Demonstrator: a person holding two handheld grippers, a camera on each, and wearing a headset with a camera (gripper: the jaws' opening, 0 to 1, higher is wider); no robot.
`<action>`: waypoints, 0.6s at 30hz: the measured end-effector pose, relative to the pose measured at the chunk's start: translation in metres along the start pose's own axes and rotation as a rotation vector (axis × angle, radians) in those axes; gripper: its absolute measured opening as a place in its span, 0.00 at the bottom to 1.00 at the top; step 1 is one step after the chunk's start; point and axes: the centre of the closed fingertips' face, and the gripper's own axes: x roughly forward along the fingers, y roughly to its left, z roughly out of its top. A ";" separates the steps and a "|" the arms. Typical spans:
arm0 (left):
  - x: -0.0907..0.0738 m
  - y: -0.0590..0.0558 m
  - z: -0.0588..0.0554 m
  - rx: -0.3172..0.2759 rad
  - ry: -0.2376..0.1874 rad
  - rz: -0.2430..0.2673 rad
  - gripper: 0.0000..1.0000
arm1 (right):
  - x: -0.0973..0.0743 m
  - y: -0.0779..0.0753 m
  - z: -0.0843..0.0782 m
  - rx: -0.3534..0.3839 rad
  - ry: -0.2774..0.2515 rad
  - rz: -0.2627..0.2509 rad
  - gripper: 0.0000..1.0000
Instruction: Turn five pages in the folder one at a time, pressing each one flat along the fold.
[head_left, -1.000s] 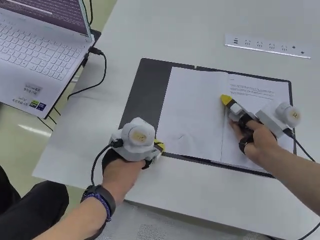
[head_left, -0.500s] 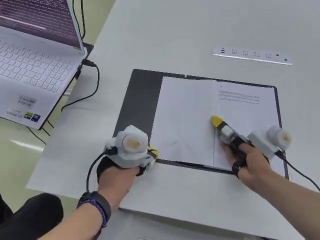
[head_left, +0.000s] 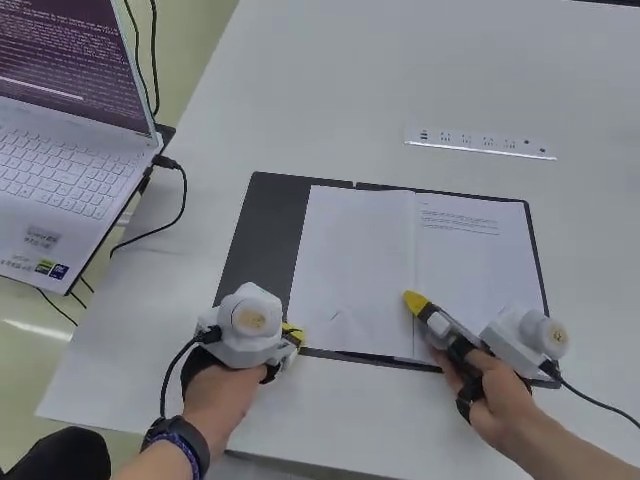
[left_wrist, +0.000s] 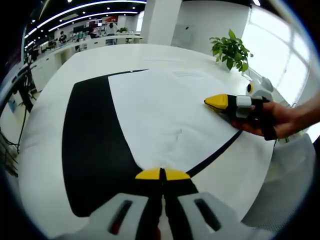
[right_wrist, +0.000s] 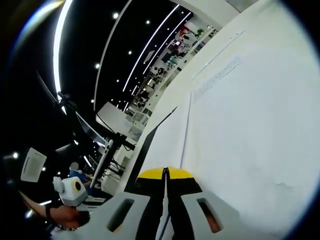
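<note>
A black folder (head_left: 262, 225) lies open on the white table, with a blank turned page (head_left: 352, 265) on its left half and a page with a few printed lines (head_left: 470, 260) on its right. My right gripper (head_left: 413, 300) is shut, its yellow tips pressed on the paper by the fold (head_left: 414, 280), near the folder's front edge. In the right gripper view the tips (right_wrist: 165, 173) rest on the white sheet (right_wrist: 240, 125). My left gripper (head_left: 291, 335) is shut and sits on the folder's black front left corner (left_wrist: 95, 160), beside the blank page (left_wrist: 160, 115).
An open white laptop (head_left: 60, 150) stands at the left, its cable (head_left: 170, 200) trailing toward the folder. A white power strip (head_left: 480, 144) lies beyond the folder. A potted plant (left_wrist: 231, 50) stands at the table's far end. The table's front edge runs just under both hands.
My right gripper has slid along the fold toward the folder's front edge. The left gripper has stayed on the front left corner. The head camera has shifted.
</note>
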 end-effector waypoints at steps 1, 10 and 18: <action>0.000 0.000 0.000 -0.001 0.000 0.000 0.00 | -0.001 0.000 -0.001 0.000 0.001 -0.001 0.00; -0.001 -0.001 0.001 -0.018 -0.010 0.002 0.00 | -0.013 -0.004 -0.015 -0.019 0.025 -0.006 0.00; -0.001 -0.001 0.001 -0.027 -0.026 0.010 0.00 | -0.029 -0.002 -0.029 0.019 0.016 -0.025 0.00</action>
